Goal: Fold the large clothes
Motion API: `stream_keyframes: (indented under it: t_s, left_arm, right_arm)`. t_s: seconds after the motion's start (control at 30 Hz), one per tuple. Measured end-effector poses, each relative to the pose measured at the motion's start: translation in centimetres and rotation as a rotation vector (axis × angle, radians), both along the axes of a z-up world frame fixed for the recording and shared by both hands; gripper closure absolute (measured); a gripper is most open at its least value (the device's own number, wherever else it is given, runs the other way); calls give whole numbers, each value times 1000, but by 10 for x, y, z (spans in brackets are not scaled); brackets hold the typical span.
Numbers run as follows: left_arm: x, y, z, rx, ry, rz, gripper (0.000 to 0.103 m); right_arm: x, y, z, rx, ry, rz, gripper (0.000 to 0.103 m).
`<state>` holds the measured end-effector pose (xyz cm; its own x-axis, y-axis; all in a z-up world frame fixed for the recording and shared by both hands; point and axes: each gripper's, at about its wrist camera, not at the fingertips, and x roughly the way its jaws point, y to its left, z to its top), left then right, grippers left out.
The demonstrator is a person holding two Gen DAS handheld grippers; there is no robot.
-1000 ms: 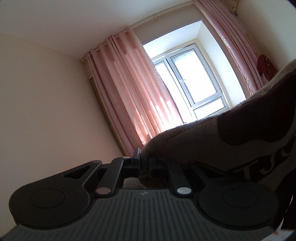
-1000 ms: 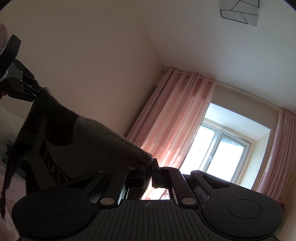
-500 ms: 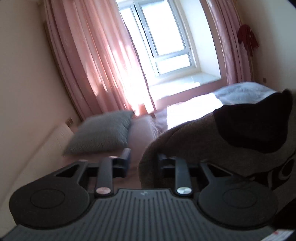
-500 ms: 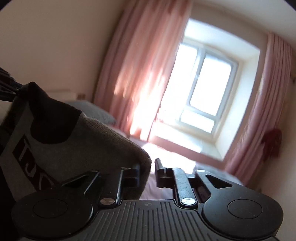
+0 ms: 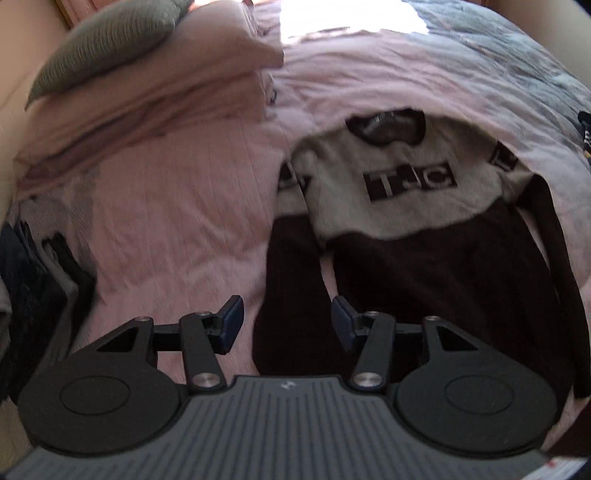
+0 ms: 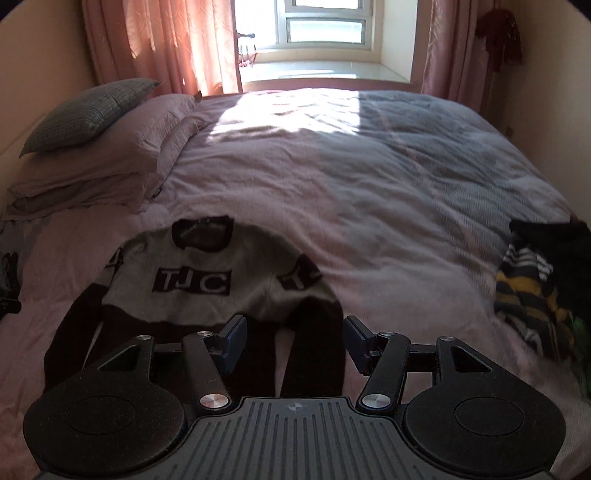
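A grey and dark brown sweater (image 5: pixel 406 206) (image 6: pixel 207 288) with "TJC" lettering lies spread face up on the pink bedspread (image 5: pixel 177 206) (image 6: pixel 332 192), collar toward the window, sleeves down its sides. My left gripper (image 5: pixel 287 323) hovers over its left dark sleeve, jaws opening, pads apart with nothing pressed between them. My right gripper (image 6: pixel 293 345) hangs above the right dark sleeve, jaws still opening, pads clear of the cloth.
A grey cushion (image 6: pixel 88 110) rests on pink pillows (image 6: pixel 122 155) at the left. Striped yellow and dark clothes (image 6: pixel 535 291) are heaped at the bed's right edge. Dark clothes (image 5: pixel 33 295) are stacked at the left edge. Window (image 6: pixel 325 26) and pink curtains beyond.
Both grippers held the sweater up by its shoulders, pointing toward the window and ceiling. They tipped down, let go, and the sweater now lies flat on the bed.
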<state>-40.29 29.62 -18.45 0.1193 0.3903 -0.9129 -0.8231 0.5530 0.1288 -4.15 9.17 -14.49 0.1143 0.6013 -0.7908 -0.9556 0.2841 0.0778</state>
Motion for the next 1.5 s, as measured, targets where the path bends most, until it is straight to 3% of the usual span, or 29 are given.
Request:
stream_keyframes:
  t_s: [0.13, 0.3, 0.53, 0.93, 0.97, 1.03, 1.1, 1.2, 1.3, 1.4, 1.47, 1.5]
  left_arm:
    - [-11, -33, -18, -127, -6, 0, 54]
    - [-15, -63, -45, -220, 28, -40, 54]
    - [-17, -81, -53, -256, 45, -40, 54]
    - [-8, -103, -51, -248, 89, 36, 52]
    - [-6, -105, -51, -243, 89, 40, 52]
    - [-2, -108, -49, -232, 89, 43, 52]
    - [0, -109, -46, -215, 90, 53, 52]
    - [-1, -110, -40, -183, 81, 75, 52]
    - [-4, -110, -36, -155, 76, 102, 52]
    - [-8, -109, -36, -140, 79, 123, 52]
    - [-11, -111, -40, -131, 79, 130, 51]
    - [-13, -111, -43, -130, 83, 131, 50]
  right_arm:
    - [-18, -38, -40, -109, 149, -114, 48]
    - [-35, -80, -73, -240, 243, -196, 48]
    - [-32, -102, -98, -325, 232, -223, 48]
    - [-28, -105, -150, -401, 146, -89, 49]
    - [-26, -103, -155, -406, 142, -74, 60]
    - [-22, -99, -161, -424, 122, -12, 96]
    - [-20, -95, -154, -444, 4, 58, 97]
    - [-2, -95, -108, -377, -315, 123, 97]
    - [47, -94, -47, -257, -637, 35, 97]
    - [104, -85, -14, -212, -763, -52, 88]
    - [137, -72, -21, -318, -799, -83, 61]
    - [149, -68, -28, -365, -802, -108, 61]
